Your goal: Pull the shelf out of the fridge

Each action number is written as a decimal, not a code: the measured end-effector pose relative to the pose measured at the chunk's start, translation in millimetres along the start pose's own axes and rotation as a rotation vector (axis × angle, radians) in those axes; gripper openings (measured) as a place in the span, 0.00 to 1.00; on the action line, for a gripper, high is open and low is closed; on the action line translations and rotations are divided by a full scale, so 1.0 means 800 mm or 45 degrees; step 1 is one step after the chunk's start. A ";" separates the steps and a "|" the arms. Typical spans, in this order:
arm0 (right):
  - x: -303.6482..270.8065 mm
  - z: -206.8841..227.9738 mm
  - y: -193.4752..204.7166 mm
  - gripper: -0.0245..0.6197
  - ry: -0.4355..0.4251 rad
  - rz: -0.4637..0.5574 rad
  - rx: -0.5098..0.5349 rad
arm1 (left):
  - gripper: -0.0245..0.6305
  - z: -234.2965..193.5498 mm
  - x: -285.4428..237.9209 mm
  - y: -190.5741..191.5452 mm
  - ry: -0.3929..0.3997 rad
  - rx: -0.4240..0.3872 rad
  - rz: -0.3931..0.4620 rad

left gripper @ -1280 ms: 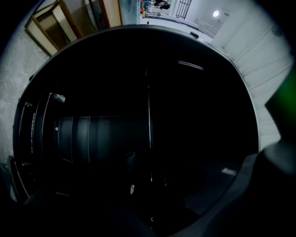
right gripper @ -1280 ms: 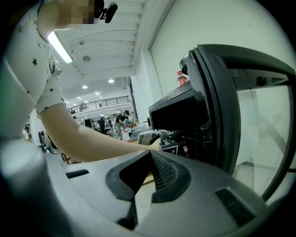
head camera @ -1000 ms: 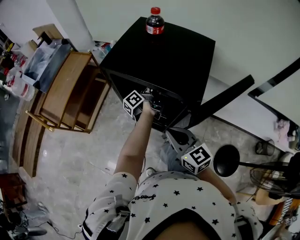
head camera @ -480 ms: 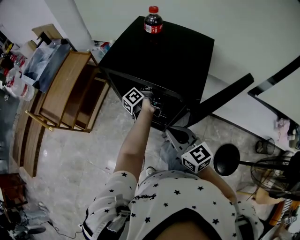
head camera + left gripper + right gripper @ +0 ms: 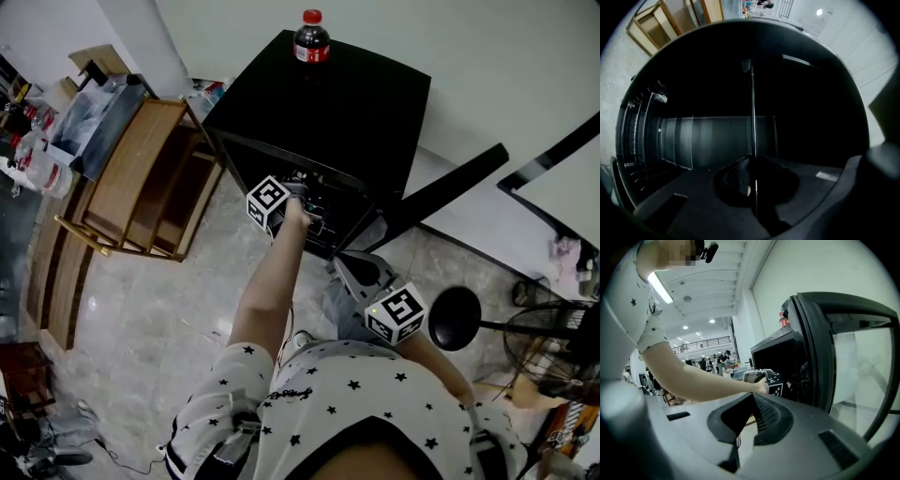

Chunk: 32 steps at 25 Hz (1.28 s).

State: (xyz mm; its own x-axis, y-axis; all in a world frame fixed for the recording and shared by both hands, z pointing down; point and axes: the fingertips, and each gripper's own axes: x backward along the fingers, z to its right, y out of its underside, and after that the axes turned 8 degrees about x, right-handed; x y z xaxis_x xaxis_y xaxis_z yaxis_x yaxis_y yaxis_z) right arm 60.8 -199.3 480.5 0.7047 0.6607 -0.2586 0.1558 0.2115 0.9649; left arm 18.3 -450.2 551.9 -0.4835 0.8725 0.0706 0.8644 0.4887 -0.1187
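Observation:
A black mini fridge (image 5: 337,103) stands with its door (image 5: 450,192) swung open to the right. My left gripper (image 5: 314,199) reaches into the dark cabinet at arm's length. In the left gripper view the shelf's thin front edge (image 5: 752,117) runs straight up from between the jaws, and the left gripper (image 5: 753,187) is shut on it. My right gripper (image 5: 352,267) hangs back near the person's knees, outside the fridge. In its own view the right gripper (image 5: 752,401) is shut with nothing in it, and it looks past the bare forearm at the fridge (image 5: 780,352).
A cola bottle (image 5: 310,39) stands on the fridge top near the wall. A wooden rack (image 5: 141,178) leans to the left of the fridge. A black stool (image 5: 455,319) and a fan (image 5: 553,352) stand at the right. The open door (image 5: 820,357) is close on the right gripper's side.

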 end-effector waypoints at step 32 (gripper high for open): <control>0.026 -0.097 -0.008 0.03 -0.045 0.045 0.034 | 0.07 0.007 0.142 0.009 -0.001 0.015 0.049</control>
State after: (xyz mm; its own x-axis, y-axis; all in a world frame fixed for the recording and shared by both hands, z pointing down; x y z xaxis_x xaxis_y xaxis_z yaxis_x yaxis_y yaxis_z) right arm 20.9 -131.1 465.4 0.7339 0.6417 -0.2227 0.1484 0.1684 0.9745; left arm -31.1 -347.7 553.8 -0.4499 0.8907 0.0646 0.8807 0.4545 -0.1333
